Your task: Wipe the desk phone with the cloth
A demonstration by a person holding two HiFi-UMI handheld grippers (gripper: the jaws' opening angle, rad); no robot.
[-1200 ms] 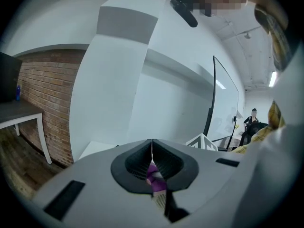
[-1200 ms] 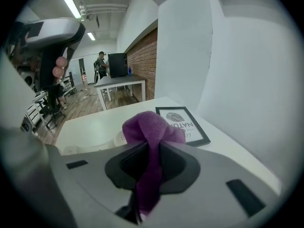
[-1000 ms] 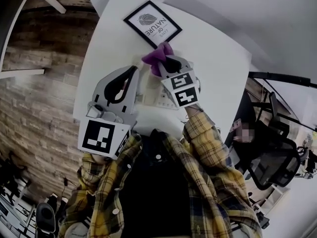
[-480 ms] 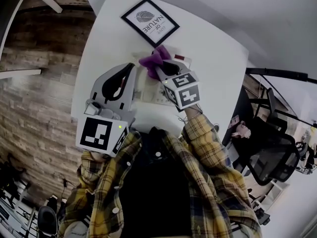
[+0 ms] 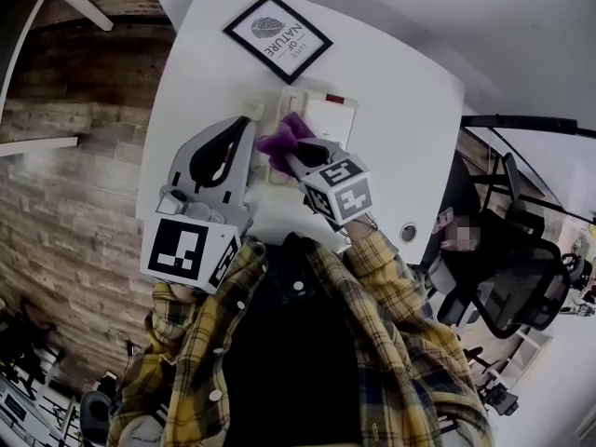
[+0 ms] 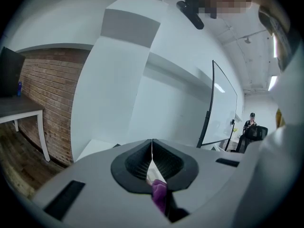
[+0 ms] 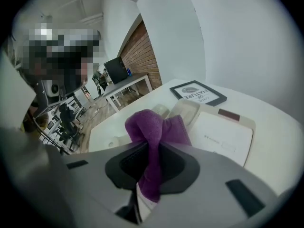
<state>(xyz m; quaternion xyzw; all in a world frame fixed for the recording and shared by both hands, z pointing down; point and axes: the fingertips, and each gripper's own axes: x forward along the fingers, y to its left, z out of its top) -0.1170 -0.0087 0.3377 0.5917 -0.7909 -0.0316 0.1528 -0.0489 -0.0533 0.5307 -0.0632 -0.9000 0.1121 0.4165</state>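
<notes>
A white desk phone [image 5: 321, 119] lies on the white table [image 5: 400, 110], its handset [image 7: 183, 112] along its left side. My right gripper [image 5: 294, 153] is shut on a purple cloth [image 5: 282, 138], which rests over the phone's near left part. The right gripper view has the cloth [image 7: 156, 129] bunched up in front of the right gripper [image 7: 151, 150], with the phone's flat face [image 7: 223, 134] beyond it. Just left of the phone, my left gripper [image 5: 248, 125] hovers shut with nothing held. In its own view the left gripper [image 6: 152, 144] points at a white wall.
A black-framed print [image 5: 276, 37] lies at the table's far end behind the phone. A round cable hole [image 5: 407, 233] sits near the table's right front. Brick wall and floor lie to the left; an office chair [image 5: 521, 287] and a person stand to the right.
My right gripper has drawn the purple cloth back over the phone, from its far end by the framed print toward me. More of the phone's face shows. The left gripper has barely moved.
</notes>
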